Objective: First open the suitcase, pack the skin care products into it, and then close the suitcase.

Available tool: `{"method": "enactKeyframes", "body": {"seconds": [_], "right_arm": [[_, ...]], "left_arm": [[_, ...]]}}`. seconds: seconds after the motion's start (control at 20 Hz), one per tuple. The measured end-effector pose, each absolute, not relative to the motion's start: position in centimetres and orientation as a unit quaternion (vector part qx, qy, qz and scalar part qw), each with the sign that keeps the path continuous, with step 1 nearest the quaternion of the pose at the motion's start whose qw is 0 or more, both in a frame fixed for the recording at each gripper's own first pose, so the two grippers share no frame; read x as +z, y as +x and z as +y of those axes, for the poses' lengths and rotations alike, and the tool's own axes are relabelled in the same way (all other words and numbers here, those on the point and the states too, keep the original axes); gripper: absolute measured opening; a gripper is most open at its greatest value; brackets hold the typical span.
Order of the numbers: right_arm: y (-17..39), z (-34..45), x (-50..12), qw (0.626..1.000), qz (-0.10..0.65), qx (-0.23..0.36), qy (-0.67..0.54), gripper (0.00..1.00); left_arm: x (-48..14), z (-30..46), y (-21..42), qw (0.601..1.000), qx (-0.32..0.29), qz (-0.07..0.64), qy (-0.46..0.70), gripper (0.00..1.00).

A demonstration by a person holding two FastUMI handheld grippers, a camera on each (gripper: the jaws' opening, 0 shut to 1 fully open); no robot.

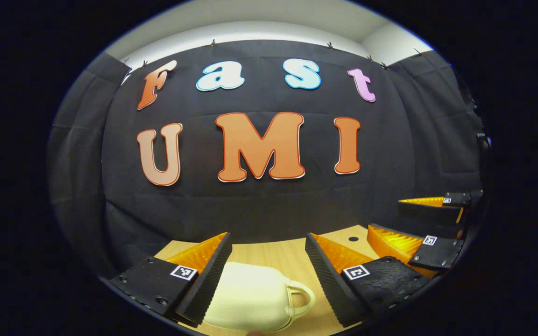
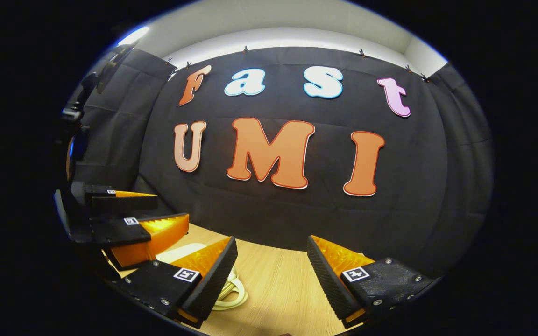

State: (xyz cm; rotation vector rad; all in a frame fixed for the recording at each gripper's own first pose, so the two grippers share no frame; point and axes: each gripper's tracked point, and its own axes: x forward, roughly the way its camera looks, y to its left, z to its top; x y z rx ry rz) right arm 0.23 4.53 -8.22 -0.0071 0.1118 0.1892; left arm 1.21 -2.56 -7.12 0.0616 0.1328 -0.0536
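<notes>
Fingers [image 1: 325, 266] spread wide above the seemingly closed cream suitcase [image 1: 255, 298].

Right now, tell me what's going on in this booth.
A person is working with two grippers over a wooden table. The left hand-held gripper hangs open above a cream suitcase with a handle, its fingers on either side but not pressing on it. The right hand-held gripper is also open and holds nothing, just to the right of the case's handle. The suitcase looks shut, so the packing has not started.
</notes>
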Motion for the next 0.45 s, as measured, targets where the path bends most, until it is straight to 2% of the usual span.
{"method": "enactKeyframes", "body": {"seconds": [0.3,0.45], "right_arm": [[-0.4,3.7,-8.2,0.995,0.053,0.089,0.008,0.95],[-0.5,3.6,-8.0,0.995,0.042,0.086,0.005,0.95]], "left_arm": [[-6.7,-2.2,0.5,0.998,-0.004,0.053,0.027,0.99],[-7.3,-2.8,0.3,0.998,-0.015,0.060,0.030,0.98]]}}
